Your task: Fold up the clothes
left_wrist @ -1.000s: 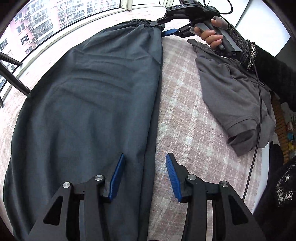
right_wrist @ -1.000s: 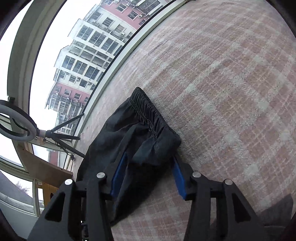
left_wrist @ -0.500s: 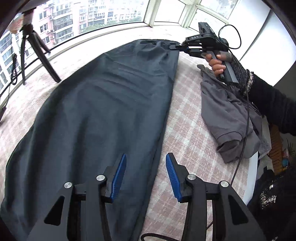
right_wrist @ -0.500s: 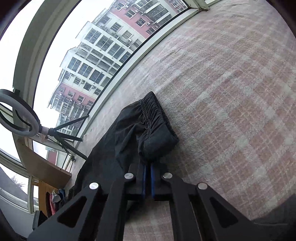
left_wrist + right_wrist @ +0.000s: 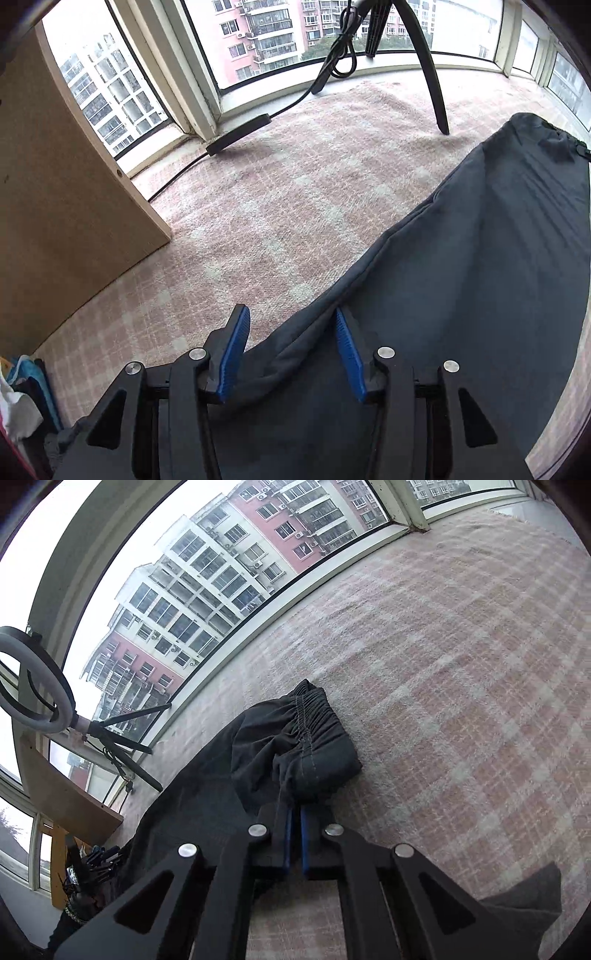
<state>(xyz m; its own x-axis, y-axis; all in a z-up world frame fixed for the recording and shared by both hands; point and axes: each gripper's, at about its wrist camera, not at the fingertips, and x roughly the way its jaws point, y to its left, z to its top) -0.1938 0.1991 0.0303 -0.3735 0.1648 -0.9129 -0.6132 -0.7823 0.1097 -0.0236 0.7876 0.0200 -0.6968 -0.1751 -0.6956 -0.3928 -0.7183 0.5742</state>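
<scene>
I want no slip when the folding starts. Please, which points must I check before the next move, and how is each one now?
1. Right gripper shut on the waistband: ok.
2. Left gripper astride the trousers' edge: ok.
3. Left gripper closed on the fabric: not ok, jaws open.
4. Trousers lie flat on the blanket: ok, slight wrinkles.
5. Tripod leg and cable away from the trousers: ok.
6. Far hem position: cannot tell.
</scene>
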